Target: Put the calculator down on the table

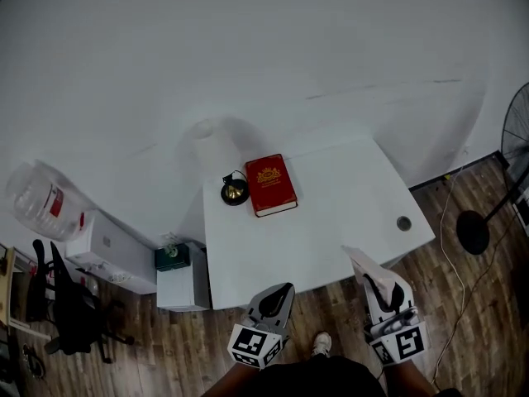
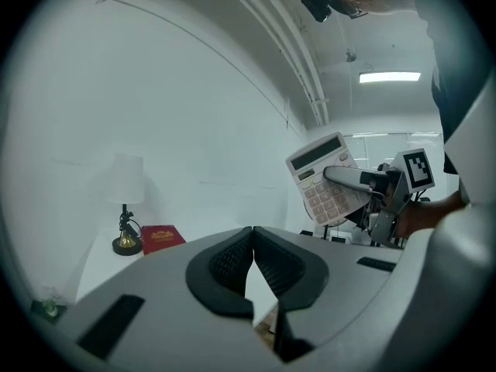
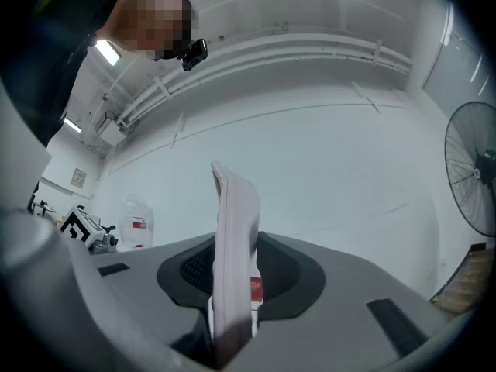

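Notably, the pale grey desk calculator (image 3: pixel 232 208) shows only edge-on in the right gripper view. It is clamped upright between the fingers (image 3: pixel 283 273) of the right gripper (image 3: pixel 235 266), and a small red sticker on it is unreadable. It hangs in the air over the near right edge of the white surface (image 1: pixel 331 213), not resting on it. Its key print is too small to read. On the left gripper (image 2: pixel 253 266), the fingers are pressed together on nothing. The red book (image 1: pixel 271 185) beside the brass lamp (image 1: pixel 235 191) bears an illegible gold emblem. The clear water bottle (image 1: pixel 41 195) at far left has an illegible red label, and its contents are indiscernible. The black fan (image 1: pixel 517 139) is cut off at right.
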Demonstrator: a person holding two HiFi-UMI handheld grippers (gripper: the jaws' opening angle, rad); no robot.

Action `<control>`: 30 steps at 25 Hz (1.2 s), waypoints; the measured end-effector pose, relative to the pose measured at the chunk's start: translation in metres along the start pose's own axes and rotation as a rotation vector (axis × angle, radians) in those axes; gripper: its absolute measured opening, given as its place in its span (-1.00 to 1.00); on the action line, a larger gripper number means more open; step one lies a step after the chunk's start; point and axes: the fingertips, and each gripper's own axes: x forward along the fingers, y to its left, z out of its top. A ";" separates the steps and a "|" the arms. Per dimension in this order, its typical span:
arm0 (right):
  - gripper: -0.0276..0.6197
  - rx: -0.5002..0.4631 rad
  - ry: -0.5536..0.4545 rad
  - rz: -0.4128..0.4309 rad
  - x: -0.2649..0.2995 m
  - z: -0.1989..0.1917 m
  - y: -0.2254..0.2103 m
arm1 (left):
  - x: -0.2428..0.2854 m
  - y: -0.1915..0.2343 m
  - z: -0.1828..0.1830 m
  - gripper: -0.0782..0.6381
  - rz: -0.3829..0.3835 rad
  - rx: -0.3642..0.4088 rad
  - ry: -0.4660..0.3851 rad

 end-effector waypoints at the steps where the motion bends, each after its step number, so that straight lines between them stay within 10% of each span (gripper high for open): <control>1: -0.51 0.006 -0.002 0.018 0.006 -0.002 -0.003 | 0.002 0.003 0.000 -0.72 0.022 -0.001 0.000; 12: -0.51 0.097 0.020 0.163 0.065 -0.029 0.006 | -0.010 0.045 -0.002 -0.72 0.189 -0.012 0.017; 30: -0.51 0.412 0.272 0.147 0.181 -0.134 0.027 | 0.004 0.149 -0.011 -0.73 0.289 -0.061 0.011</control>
